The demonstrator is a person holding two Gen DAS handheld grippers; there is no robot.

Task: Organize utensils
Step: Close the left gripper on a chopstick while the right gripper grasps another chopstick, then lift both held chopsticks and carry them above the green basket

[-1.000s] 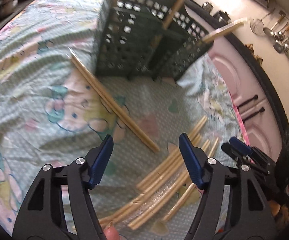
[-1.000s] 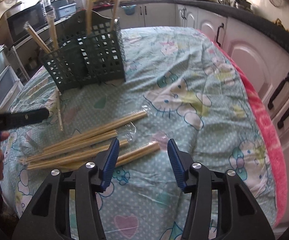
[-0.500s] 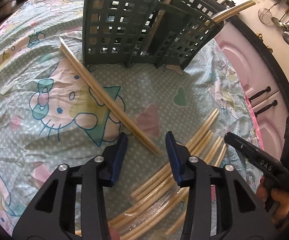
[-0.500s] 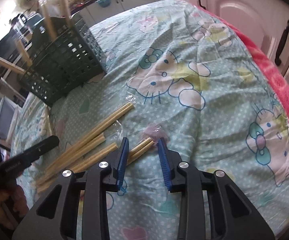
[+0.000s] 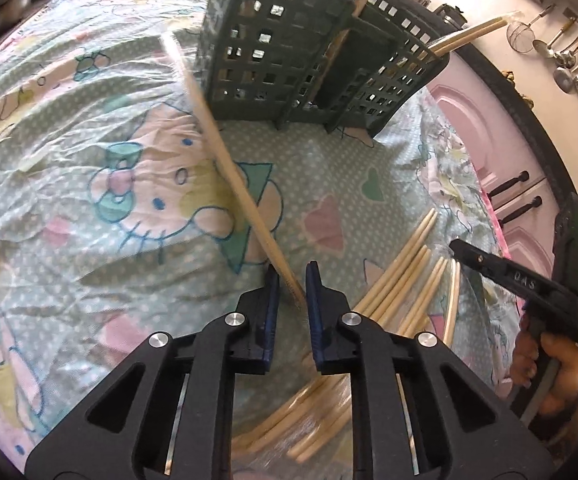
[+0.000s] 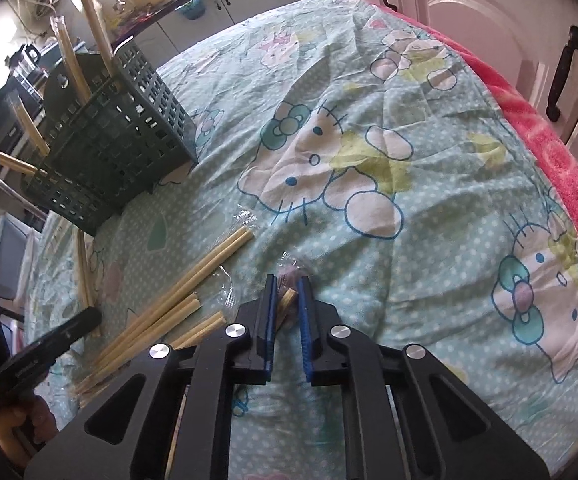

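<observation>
Cloth point(image 5: 69, 128): patterned, covers the table; unchanged.

Left gripper point(image 5: 289, 284): a second ago its jaws stood wide over the cloth; half a second ago they had narrowed around the lone pair; now they are closed on the near end of that pair. Holding.

Lone pair point(image 5: 225, 160): wrapped chopsticks, formerly flat on the cloth beside the caddy. The far end looks blurred and lifted, so the pick-up appears under way; the far end lies just beside the caddy's left wall.

Caddy point(image 5: 289, 52): dark green, lattice walls, several compartments, upright at the far side. Some sticks already stand in it, leaning out of the top.

Pile point(image 5: 405, 276): loose wrapped pairs on the cloth, between the two grippers.

Right gripper point(image 6: 287, 300): was wide, then narrowing; now pinched on the tip of one pair point(image 6: 287, 300) at the pile's right edge, stick still on the cloth.

Judgement: both tools are loaded at once. Two pairs are likely bound for the caddy next; the rest of the pile remains unsorted.
</observation>
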